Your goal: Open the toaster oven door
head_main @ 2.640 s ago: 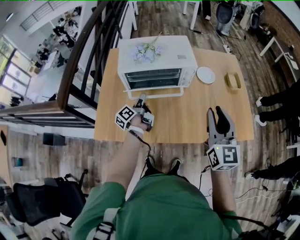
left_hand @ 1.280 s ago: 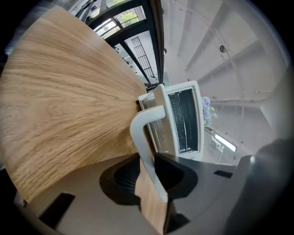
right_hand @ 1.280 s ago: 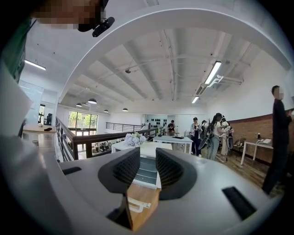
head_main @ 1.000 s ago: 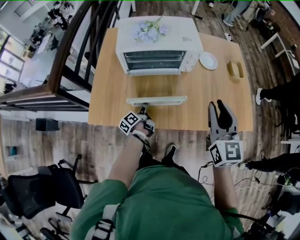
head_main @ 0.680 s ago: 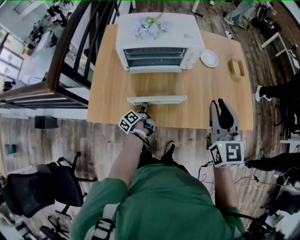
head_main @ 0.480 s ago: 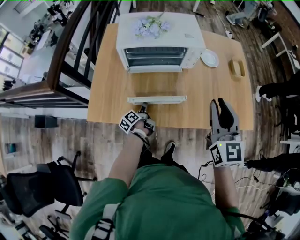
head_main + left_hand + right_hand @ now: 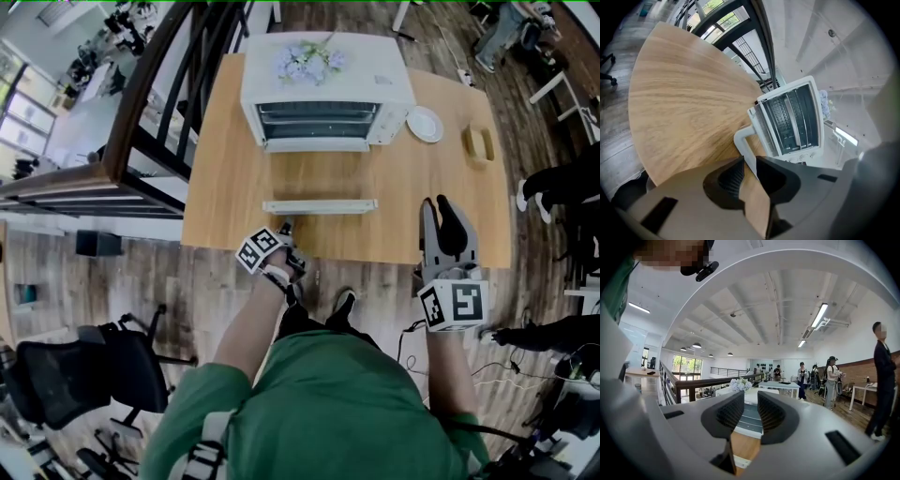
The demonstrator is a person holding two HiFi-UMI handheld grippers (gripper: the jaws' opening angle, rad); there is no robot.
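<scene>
Toaster oven door (image 7: 319, 180) dropped flat, handle (image 7: 319, 206) crosswise

1. Head view: bright, even light; the desk (image 7: 220, 178) carries only soft, faint shadows.
2. Head view, edges: strong wide-angle bending; the railing (image 7: 141, 103) bows.
3. Left gripper view: dark round vignette in the corners; pale glare at the windows (image 7: 717, 21); left tongs (image 7: 749, 165) close to the lens and soft.
4. Right gripper view: ceiling strip lights (image 7: 819, 315) flare white; far windows (image 7: 686, 365) are washed out.
</scene>
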